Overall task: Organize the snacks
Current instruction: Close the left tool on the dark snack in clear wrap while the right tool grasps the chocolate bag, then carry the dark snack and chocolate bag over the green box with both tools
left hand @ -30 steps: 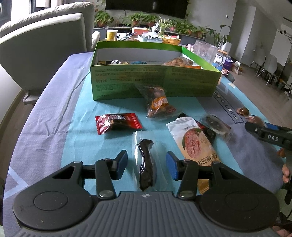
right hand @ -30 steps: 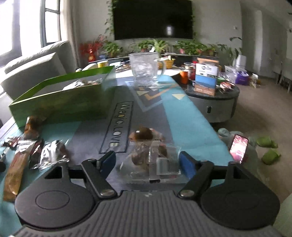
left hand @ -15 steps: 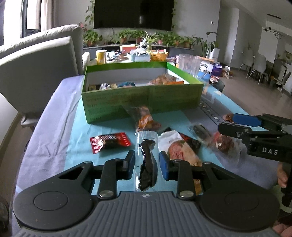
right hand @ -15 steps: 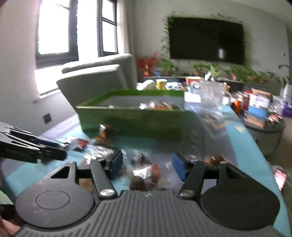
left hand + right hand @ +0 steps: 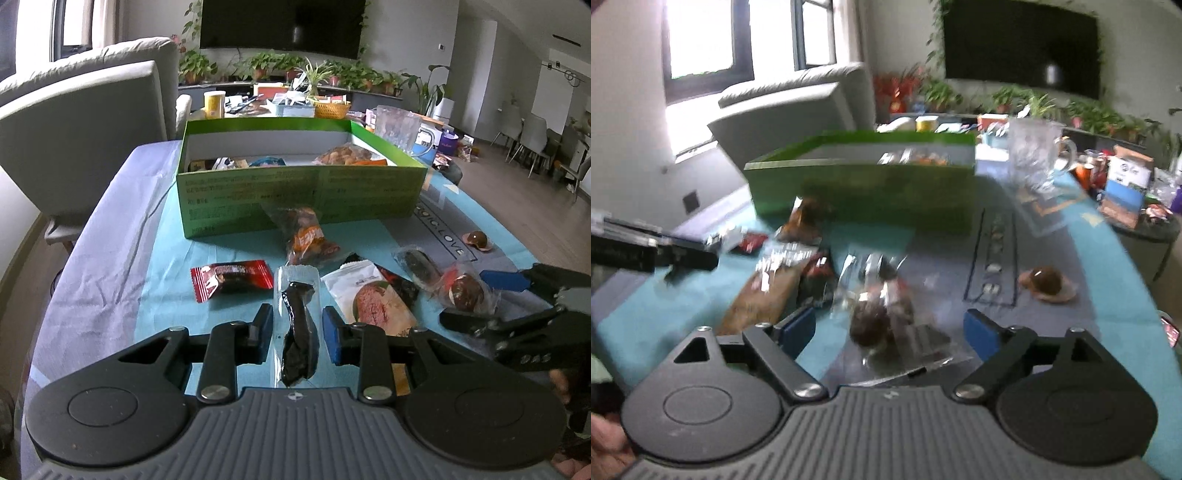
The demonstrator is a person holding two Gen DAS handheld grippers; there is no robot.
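A clear packet holding a dark snack strip point(image 5: 297, 332) sits between my left gripper's point(image 5: 297, 328) blue pads, which press its edges. My right gripper point(image 5: 888, 326) is shut on a crinkly clear packet with a round brown snack point(image 5: 879, 317). The left wrist view shows that packet point(image 5: 465, 291) in the right gripper point(image 5: 463, 297) at the right, beside the other snacks. The green box point(image 5: 295, 192) stands open behind them, several snacks inside. The right wrist view is blurred, with the left gripper point(image 5: 701, 254) at its left edge.
On the teal cloth lie a red packet point(image 5: 231, 278), an orange snack bag point(image 5: 306, 236), a white pouch point(image 5: 369, 299), a dark packet point(image 5: 417, 264) and a loose round snack point(image 5: 476, 240). A glass jug point(image 5: 399, 125) stands behind the box. Grey armchairs point(image 5: 81, 122) flank the table's left.
My left jaws narrowed onto the dark snack packet and the view tipped up. My right gripper swung left toward the other snacks, carrying the clear packet along.
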